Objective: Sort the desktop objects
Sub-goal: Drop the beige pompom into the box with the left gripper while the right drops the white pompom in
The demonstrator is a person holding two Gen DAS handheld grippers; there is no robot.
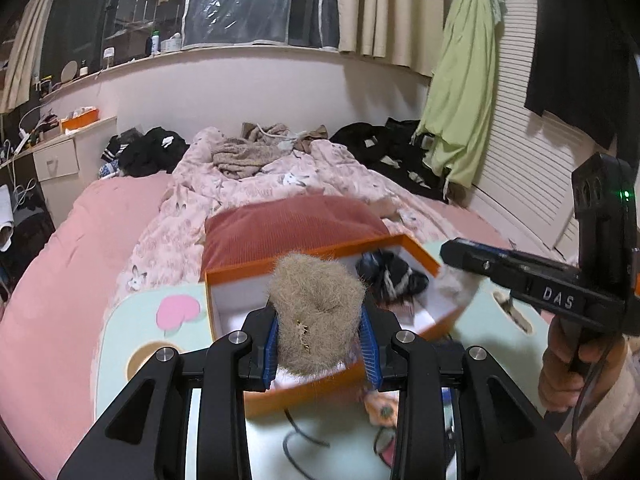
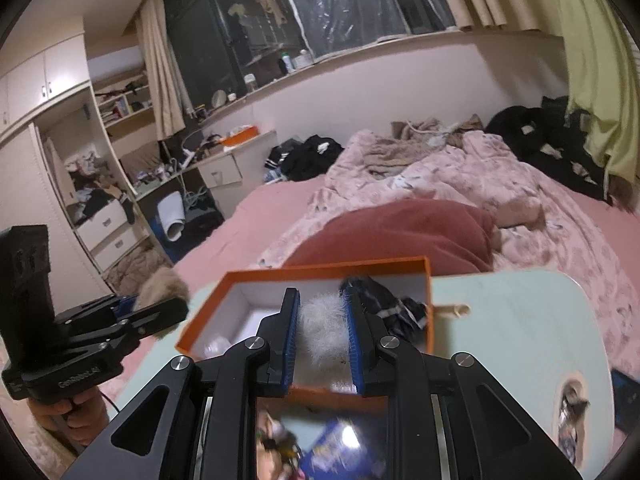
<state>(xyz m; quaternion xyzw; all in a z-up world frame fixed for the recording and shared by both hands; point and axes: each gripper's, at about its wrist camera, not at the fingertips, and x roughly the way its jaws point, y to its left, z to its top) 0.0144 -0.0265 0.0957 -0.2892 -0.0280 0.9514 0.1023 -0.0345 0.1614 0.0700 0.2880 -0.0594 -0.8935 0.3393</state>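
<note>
An orange box with a white inside (image 1: 256, 272) (image 2: 208, 300) stands on a pale green lap table (image 1: 132, 328) (image 2: 520, 320). My left gripper (image 1: 320, 340) is shut on a tan furry piece (image 1: 316, 308), held just above the box's near side; it shows at the left of the right wrist view (image 2: 162, 292). My right gripper (image 2: 322, 336) is shut on a white furry piece (image 2: 320, 328), also over the box; it shows at the right of the left wrist view (image 1: 456, 284). A dark striped cloth item (image 1: 392, 276) (image 2: 380, 300) lies inside the box.
The table sits on a pink bed with a red cushion (image 1: 288, 224) (image 2: 400, 232) right behind the box. A black cable (image 1: 296, 436), a small orange toy (image 1: 380, 404) and a blue packet (image 2: 332, 448) lie on the table near me.
</note>
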